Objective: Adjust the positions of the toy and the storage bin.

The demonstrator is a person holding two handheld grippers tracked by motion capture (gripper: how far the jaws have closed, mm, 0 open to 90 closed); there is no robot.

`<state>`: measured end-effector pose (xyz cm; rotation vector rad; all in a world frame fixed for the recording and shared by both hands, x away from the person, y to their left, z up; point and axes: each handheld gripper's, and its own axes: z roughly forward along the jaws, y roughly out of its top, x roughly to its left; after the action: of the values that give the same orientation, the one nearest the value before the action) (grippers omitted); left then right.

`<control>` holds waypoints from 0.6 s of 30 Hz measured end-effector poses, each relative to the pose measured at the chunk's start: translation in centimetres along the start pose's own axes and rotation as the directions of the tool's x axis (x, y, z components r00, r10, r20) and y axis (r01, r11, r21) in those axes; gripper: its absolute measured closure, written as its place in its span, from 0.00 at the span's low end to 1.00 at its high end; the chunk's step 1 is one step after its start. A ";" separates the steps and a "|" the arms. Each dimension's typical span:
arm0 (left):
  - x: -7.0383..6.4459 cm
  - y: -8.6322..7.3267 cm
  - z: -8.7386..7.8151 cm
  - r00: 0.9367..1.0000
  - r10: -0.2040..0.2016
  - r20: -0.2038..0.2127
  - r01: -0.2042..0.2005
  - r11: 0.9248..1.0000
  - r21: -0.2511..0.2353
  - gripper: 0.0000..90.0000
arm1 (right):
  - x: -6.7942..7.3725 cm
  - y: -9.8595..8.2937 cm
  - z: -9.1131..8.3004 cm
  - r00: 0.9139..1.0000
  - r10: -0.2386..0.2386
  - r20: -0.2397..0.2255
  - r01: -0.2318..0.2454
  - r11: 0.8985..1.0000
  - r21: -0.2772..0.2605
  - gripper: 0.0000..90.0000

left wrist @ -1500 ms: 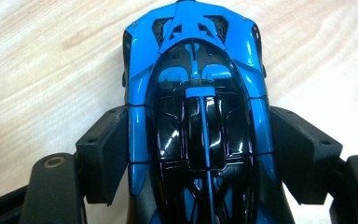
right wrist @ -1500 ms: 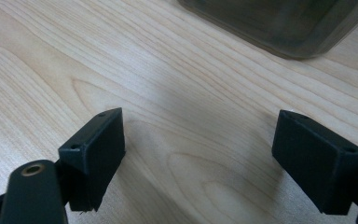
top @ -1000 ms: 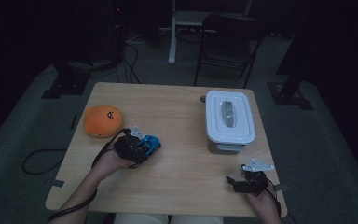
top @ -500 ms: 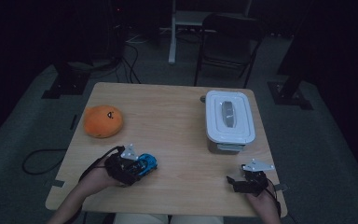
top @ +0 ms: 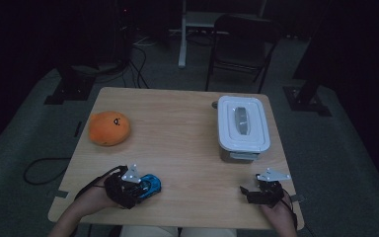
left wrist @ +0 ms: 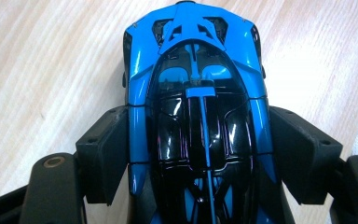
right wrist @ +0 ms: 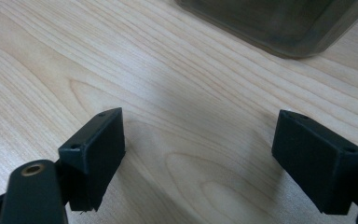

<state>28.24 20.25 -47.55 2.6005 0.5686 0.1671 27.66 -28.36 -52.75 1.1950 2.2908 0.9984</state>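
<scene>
Left gripper (top: 140, 186), lower left of high view, is clamped w/ both jaws on the sides of a glossy blue-and-black toy car (left wrist: 196, 121) on the light wooden table (top: 177, 133). Right gripper (top: 261, 190), lower right, has jaws wide apart over bare wood, nothing betw. them. White lidded plastic box (top: 242, 126) sits right of centre; round orange plush toy (top: 109, 128) at centre left.

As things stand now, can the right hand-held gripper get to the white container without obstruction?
Probably yes. The right hand-held gripper is open and holds nothing, and bare table lies between it and the white container. The blue toy car is off to the side.
</scene>
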 end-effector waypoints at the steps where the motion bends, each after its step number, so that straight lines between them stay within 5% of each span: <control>1: -0.1 -0.2 0.0 1.000 0.010 -0.005 -0.010 1.000 -0.001 0.30 | 0.0 0.0 0.0 1.000 0.000 0.000 0.000 1.000 0.000 0.18; 13: 1.2 -2.0 0.7 0.999 -0.036 0.003 0.036 0.999 0.004 0.30 | 0.0 0.0 0.0 1.000 0.001 0.001 -0.001 1.000 0.000 0.18; 18: 1.5 -2.6 1.0 0.999 -0.046 0.023 0.047 0.998 -0.030 0.30 | 0.0 0.0 0.0 1.000 0.001 0.002 -0.001 1.000 0.000 0.18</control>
<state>28.87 22.58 -49.62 2.5537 0.6131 0.1308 27.66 -28.37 -52.75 1.1969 2.2891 0.9972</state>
